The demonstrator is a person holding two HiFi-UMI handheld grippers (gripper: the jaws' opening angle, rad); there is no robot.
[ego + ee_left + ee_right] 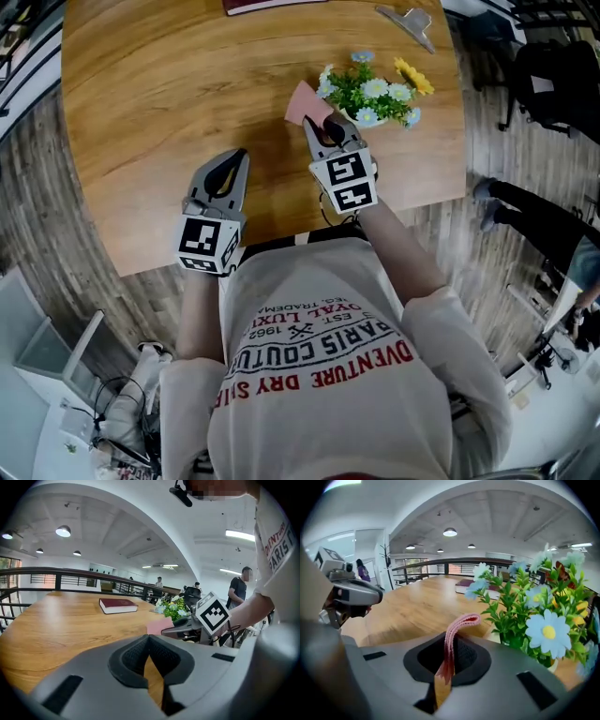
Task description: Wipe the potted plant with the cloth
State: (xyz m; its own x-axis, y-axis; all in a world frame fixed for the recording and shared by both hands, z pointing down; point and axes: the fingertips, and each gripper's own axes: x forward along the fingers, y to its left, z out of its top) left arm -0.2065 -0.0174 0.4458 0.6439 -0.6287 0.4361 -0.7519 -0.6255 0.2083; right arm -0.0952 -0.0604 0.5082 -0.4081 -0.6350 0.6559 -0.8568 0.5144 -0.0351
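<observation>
Your right hand-held gripper (323, 133) pinches the pink cloth (302, 101) in the head view, its tips just left of the plant (371, 92). The plant stands on the desk (159, 103). Whether the cloth already touches the flowers, you cannot tell from here. Your left hand-held gripper (236, 161) hangs well left of the plant, over bare wood.

In the left gripper view, the left hand-held gripper (149, 641) has its jaws pressed together on nothing. Past them the cloth (158, 626) shows in front of the plant (172, 607), and a book (118, 605) lies left of the plant.

In the right gripper view, the cloth (454, 634) rises as a folded strip from between the closed pads of the right hand-held gripper (449, 644), with the plant (525, 604) just beside it.

For a good wipe, lead with that free fold rather than the hard jaws and stroke the leaves lightly outward. The small pot looks light and could slide or tip. Steadying it with your left hand-held gripper would probably help, though its jaws must spread first.
</observation>
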